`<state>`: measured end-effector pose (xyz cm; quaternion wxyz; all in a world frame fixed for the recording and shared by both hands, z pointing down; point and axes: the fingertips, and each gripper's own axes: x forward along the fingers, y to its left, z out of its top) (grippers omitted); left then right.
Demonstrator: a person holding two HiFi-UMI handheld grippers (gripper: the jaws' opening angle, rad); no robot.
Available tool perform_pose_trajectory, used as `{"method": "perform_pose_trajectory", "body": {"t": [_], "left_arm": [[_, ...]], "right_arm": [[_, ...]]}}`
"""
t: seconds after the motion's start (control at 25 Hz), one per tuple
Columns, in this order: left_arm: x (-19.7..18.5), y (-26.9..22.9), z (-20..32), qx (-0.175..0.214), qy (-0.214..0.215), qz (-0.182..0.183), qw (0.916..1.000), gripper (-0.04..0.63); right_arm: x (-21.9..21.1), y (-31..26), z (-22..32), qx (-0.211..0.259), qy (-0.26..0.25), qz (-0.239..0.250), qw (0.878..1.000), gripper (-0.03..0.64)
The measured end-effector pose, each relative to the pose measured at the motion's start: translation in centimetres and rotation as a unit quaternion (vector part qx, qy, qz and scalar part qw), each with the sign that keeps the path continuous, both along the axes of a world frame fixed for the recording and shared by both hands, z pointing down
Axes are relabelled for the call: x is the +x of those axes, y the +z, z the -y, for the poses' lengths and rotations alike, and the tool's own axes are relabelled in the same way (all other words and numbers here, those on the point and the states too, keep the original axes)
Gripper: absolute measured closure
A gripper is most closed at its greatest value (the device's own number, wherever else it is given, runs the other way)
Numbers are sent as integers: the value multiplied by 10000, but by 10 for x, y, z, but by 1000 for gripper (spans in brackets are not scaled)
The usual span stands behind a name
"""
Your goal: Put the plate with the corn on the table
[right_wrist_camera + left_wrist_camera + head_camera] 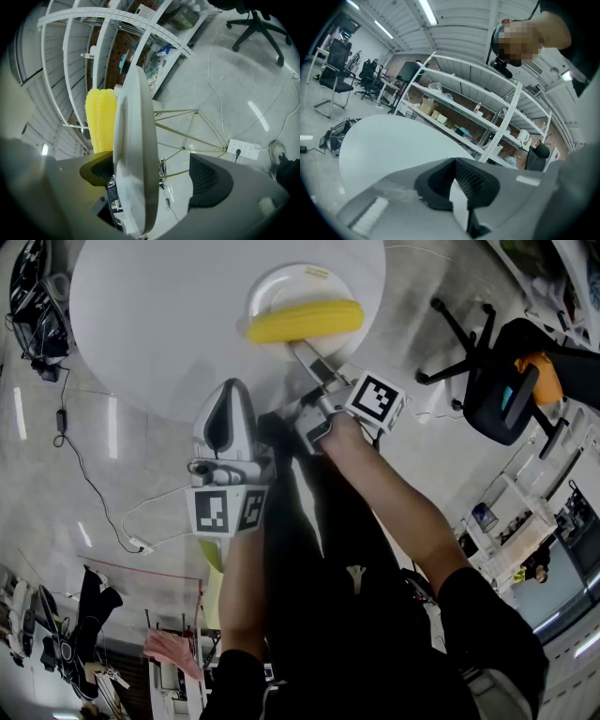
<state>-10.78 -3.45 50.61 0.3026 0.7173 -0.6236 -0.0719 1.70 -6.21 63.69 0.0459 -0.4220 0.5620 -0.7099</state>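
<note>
Table (141, 324), round, white, large. Left gripper (230, 395), grey, over the table's near edge, jaws together, empty. Right gripper (305, 357), jaws wide apart, astride the plate's rim without pinching it. Plate (281, 287), round, white, at the table's near edge. Corn cob (305, 320), yellow, lying across the plate.

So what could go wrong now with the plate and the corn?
The plate is near the edge of the table, with its rim between the open jaws of the right gripper. Pulling back crookedly could snag the rim and drag it off. The corn is round and lies loose, so a bump might roll it away.
</note>
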Motion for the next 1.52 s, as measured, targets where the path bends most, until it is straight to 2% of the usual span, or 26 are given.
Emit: {"method": "perform_pose_trajectory", "body": {"t": [0.72, 1.52], "left_arm": [[-2, 1, -2, -8, -9, -14, 10000, 592], [14, -10, -11, 115, 89, -28, 9999, 592]], "right_arm": [[5, -6, -3, 233, -55, 160, 9996, 132], [17, -18, -20, 231, 30, 205, 9995, 133]]}}
